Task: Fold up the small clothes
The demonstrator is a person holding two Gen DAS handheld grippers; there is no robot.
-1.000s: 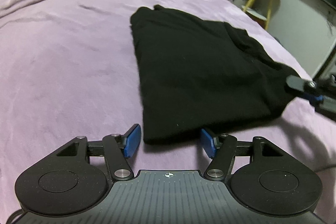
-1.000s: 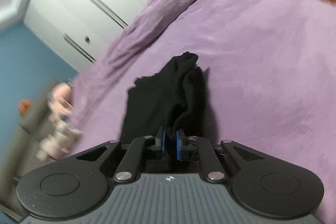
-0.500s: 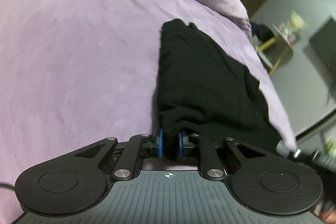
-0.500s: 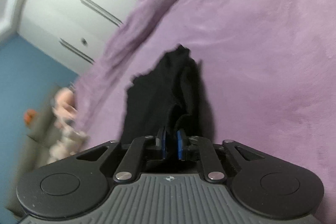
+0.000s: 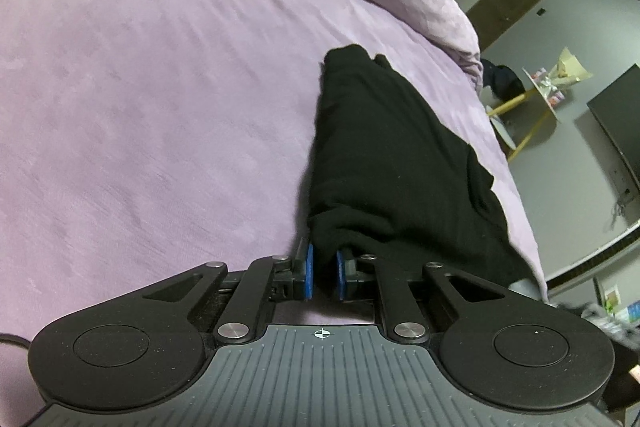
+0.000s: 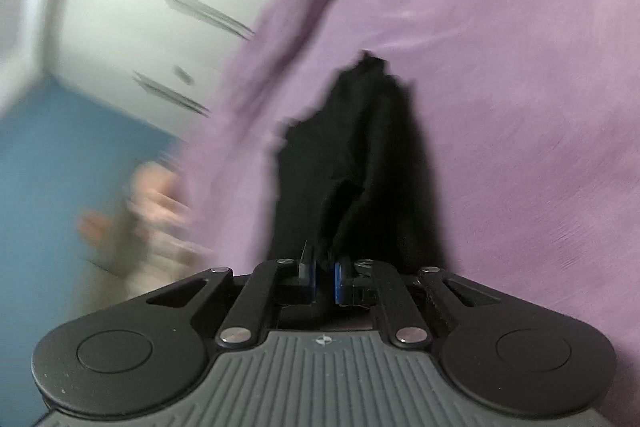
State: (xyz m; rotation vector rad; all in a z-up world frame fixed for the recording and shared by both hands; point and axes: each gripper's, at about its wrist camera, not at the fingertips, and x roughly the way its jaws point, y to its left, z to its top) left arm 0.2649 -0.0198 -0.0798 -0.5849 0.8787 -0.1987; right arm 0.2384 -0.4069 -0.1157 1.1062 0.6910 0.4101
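Notably, black garment (image 5: 384,155) lay on purple bed (image 5: 160,87) | soft, light, limp; best taken at near corners | left gripper (image 5: 323,271) and right gripper (image 6: 324,279) jaws each clamped on its edge.

Each hand-held gripper (image 5: 323,275) (image 6: 324,279) is matte black, with blue pads, silver screws and a ribbed grey base.
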